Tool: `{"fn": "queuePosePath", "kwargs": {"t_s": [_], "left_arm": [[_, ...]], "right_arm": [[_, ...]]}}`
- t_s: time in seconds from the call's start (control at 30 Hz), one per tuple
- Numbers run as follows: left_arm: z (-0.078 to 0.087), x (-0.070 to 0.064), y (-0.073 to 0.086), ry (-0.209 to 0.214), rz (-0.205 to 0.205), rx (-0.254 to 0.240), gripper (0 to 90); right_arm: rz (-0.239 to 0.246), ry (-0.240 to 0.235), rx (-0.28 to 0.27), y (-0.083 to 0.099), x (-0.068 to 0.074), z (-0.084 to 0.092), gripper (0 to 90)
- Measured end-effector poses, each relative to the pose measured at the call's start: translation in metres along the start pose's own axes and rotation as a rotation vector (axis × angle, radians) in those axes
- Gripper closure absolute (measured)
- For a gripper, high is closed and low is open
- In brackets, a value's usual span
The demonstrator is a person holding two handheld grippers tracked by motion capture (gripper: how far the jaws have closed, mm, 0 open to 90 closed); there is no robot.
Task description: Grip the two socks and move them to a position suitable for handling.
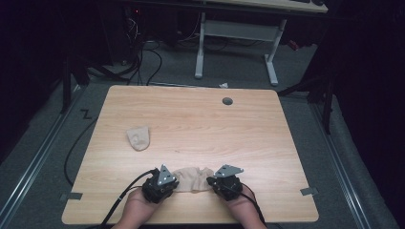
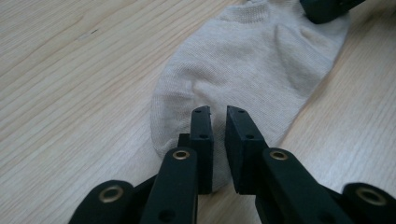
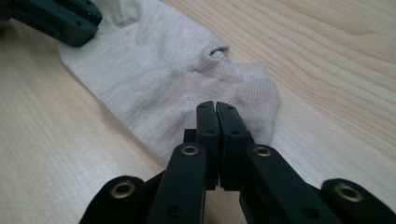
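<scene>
Between both grippers, beige sock (image 1: 192,178) lies flat on counter (image 1: 200,124). Left gripper (image 2: 218,122) fingers nearly closed, pinching toe fabric. Right gripper (image 3: 216,116) fingers clamped on cuff end.

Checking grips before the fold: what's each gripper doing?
Left gripper: nearly closed over the sock's toe; grip unclear.
Right gripper: shut on the sock's cuff end.

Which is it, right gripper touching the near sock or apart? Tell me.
Touching. The right gripper view shows the right gripper shut on the sock's cuff end.
</scene>
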State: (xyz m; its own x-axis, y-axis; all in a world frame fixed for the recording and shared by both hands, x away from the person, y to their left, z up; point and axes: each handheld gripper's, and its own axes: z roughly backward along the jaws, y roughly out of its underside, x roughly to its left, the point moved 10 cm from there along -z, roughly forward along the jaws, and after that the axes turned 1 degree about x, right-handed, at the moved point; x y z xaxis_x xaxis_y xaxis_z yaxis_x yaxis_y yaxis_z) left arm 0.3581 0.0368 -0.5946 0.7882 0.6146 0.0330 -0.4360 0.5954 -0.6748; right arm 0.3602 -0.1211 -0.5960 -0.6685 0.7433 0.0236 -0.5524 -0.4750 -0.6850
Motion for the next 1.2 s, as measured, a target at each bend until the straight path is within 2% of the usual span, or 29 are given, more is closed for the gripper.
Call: {"fn": "queuePosePath", "kwargs": {"t_s": [0.1,0.27,0.3,0.37,0.4,0.43,0.47,0.5,0.57,0.6,0.63,0.67,0.7,0.77,0.83,0.9,0.97,1.07,1.1,1.13,1.2], "left_arm": [[0.007,0.001,0.007,-0.002,-0.007,0.015,81.6],[0.017,0.003,0.017,0.026,-0.013,0.023,81.4],[0.018,0.004,0.017,0.030,-0.007,0.022,81.2],[0.019,0.002,0.012,0.049,0.062,-0.028,79.7],[0.024,0.007,0.010,0.045,0.043,-0.036,77.8],[0.033,0.021,0.003,0.023,0.061,-0.089,76.9],[0.033,0.021,0.003,0.023,0.061,-0.089,75.5],[0.036,0.028,0.001,0.008,0.074,-0.104,73.4],[0.041,0.054,-0.004,-0.065,0.106,-0.135,71.4],[0.043,0.069,-0.005,-0.093,0.140,-0.141,70.2],[0.044,0.082,-0.005,-0.102,0.185,-0.152,70.2],[0.045,0.099,-0.005,-0.143,0.213,-0.155,70.3],[0.045,0.113,-0.005,-0.190,0.214,-0.139,72.3],[0.043,0.139,-0.010,-0.254,0.233,-0.145,74.8],[0.040,0.158,-0.013,-0.308,0.247,-0.149,78.2],[0.031,0.176,-0.015,-0.331,0.289,-0.140,78.0],[0.020,0.189,-0.014,-0.334,0.322,-0.114,74.1],[0.003,0.198,-0.007,-0.371,0.328,-0.052,58.9],[-0.002,0.200,-0.003,-0.373,0.337,-0.030,57.5],[-0.007,0.201,0.001,-0.368,0.344,-0.008,60.3],[-0.009,0.200,0.003,-0.373,0.337,-0.023,73.4]], "right_arm": [[0.009,-0.008,0.001,0.001,0.006,0.001,88.4],[0.032,-0.030,0.003,0.002,0.017,0.002,87.1],[0.037,-0.034,0.003,0.001,0.018,0.001,85.7],[0.039,-0.030,-0.008,-0.002,0.019,0.003,83.2],[0.031,-0.028,-0.049,-0.008,0.016,0.009,79.8],[0.021,-0.015,-0.084,-0.011,0.011,0.013,77.8],[0.005,-0.007,-0.100,-0.013,0.007,0.016,75.8],[-0.007,-0.002,-0.105,-0.013,0.004,0.017,74.1],[-0.036,0.014,-0.117,-0.012,-0.004,0.019,71.5],[-0.042,0.017,-0.116,-0.011,-0.006,0.019,69.9],[-0.042,0.017,-0.116,-0.011,-0.006,0.019,69.9],[-0.040,0.026,-0.115,-0.011,-0.008,0.019,68.0],[-0.039,0.037,-0.117,-0.011,-0.010,0.019,66.6],[-0.040,0.032,-0.119,-0.012,-0.011,0.018,65.9],[-0.040,0.025,-0.115,-0.012,-0.012,0.017,65.6],[-0.038,0.020,-0.110,-0.011,-0.012,0.017,65.6],[-0.039,0.021,-0.112,-0.011,-0.013,0.018,65.8],[-0.045,0.017,-0.118,-0.011,-0.013,0.020,65.1],[-0.045,0.016,-0.119,-0.011,-0.013,0.020,65.1],[-0.044,0.015,-0.118,-0.010,-0.013,0.020,64.6],[-0.050,0.012,-0.115,-0.009,-0.014,0.020,64.1]]}}
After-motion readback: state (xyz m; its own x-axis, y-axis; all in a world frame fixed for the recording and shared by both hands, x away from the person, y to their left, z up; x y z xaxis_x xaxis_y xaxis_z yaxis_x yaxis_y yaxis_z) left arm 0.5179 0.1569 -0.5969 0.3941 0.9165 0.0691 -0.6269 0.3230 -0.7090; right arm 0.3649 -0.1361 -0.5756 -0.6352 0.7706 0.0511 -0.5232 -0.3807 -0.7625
